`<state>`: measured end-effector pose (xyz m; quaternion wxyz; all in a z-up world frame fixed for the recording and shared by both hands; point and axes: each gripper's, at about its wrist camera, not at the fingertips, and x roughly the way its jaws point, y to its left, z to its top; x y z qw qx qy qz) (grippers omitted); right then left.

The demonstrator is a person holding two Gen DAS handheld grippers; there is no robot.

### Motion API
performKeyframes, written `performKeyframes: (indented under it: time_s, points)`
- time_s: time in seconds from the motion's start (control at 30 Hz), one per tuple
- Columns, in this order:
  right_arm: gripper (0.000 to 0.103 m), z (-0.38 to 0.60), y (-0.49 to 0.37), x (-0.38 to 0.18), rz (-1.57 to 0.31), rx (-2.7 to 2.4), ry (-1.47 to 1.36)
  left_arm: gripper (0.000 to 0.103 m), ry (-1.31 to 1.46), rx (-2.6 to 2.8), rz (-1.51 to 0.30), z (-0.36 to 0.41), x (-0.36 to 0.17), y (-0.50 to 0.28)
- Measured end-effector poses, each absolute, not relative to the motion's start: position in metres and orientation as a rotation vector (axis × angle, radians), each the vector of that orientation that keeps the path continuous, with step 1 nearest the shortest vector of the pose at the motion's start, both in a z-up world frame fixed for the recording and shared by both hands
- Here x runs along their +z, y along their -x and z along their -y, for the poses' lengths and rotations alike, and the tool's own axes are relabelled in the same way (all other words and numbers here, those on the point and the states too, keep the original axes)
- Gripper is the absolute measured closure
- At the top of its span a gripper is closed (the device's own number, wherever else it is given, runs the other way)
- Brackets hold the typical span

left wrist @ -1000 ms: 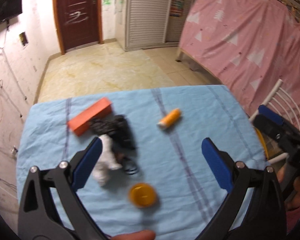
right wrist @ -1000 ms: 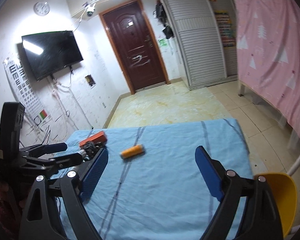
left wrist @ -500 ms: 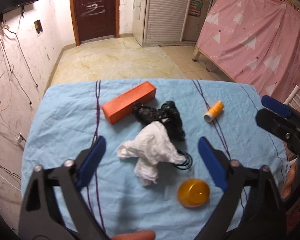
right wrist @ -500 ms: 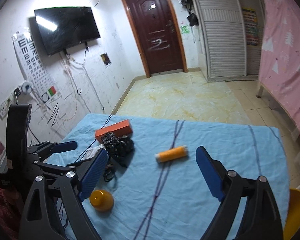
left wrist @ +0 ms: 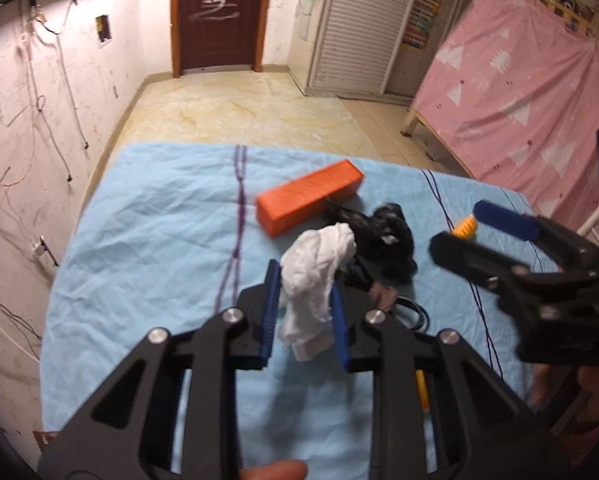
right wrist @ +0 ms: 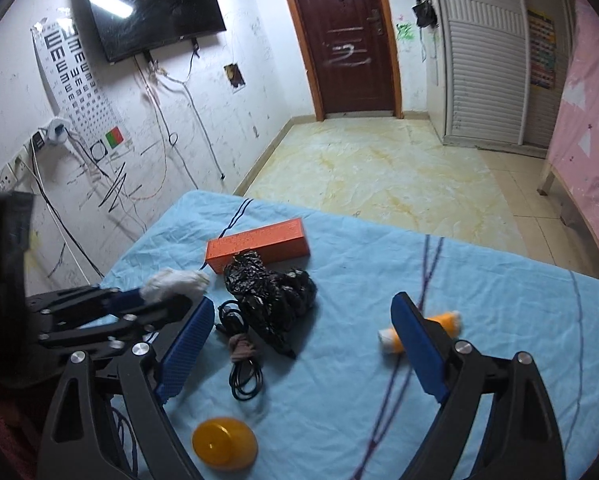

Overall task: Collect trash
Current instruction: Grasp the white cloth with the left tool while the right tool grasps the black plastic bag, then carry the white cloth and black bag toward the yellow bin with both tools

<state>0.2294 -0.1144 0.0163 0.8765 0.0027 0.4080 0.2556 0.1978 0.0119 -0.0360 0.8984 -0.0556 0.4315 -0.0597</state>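
My left gripper (left wrist: 304,312) is shut on a crumpled white tissue (left wrist: 317,272) and holds it over the blue cloth; it also shows in the right wrist view (right wrist: 175,283). A black plastic bag (right wrist: 271,292) lies crumpled beside an orange box (right wrist: 259,243). My right gripper (right wrist: 299,352) is open and empty, above the cloth near the bag and a black cable (right wrist: 241,360). An orange spool (right wrist: 419,330) lies partly behind its right finger. The right gripper shows at the right of the left wrist view (left wrist: 499,240).
A yellow-orange round lid (right wrist: 224,444) lies near the table's front edge. The table is covered by a light blue cloth (left wrist: 151,240). A pink-draped bed (left wrist: 531,112) stands to the right, a wall with cables to the left.
My left gripper has closed on the white tissue and lifted it. My right gripper has moved left toward the black bag, still open.
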Motion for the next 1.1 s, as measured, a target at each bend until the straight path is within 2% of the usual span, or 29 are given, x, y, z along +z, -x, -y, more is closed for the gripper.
performKeyframes:
  time_s: [0.33, 0.37, 0.4, 0.43, 0.5, 1.1]
  points:
    - [0.021, 0.084, -0.254, -0.007, -0.935, 0.577, 0.015, 0.082, 0.135, -0.062, -0.858, -0.032, -0.024, -0.19]
    - [0.029, 0.083, -0.257, -0.011, -0.948, 0.582, 0.009, 0.082, 0.138, -0.061, -0.86, -0.033, -0.025, -0.191]
    - [0.052, 0.083, -0.259, -0.014, -0.962, 0.587, 0.0, 0.082, 0.142, -0.059, -0.863, -0.034, -0.025, -0.191]
    - [0.061, 0.084, -0.261, -0.017, -0.977, 0.589, -0.005, 0.082, 0.145, -0.057, -0.865, -0.034, -0.026, -0.191]
    - [0.069, 0.086, -0.262, -0.02, -0.989, 0.598, -0.02, 0.082, 0.153, -0.055, -0.873, -0.037, -0.028, -0.19]
    - [0.071, 0.122, -0.228, 0.027, -0.833, 0.592, -0.093, 0.081, 0.121, -0.071, -0.817, -0.01, -0.001, -0.169]
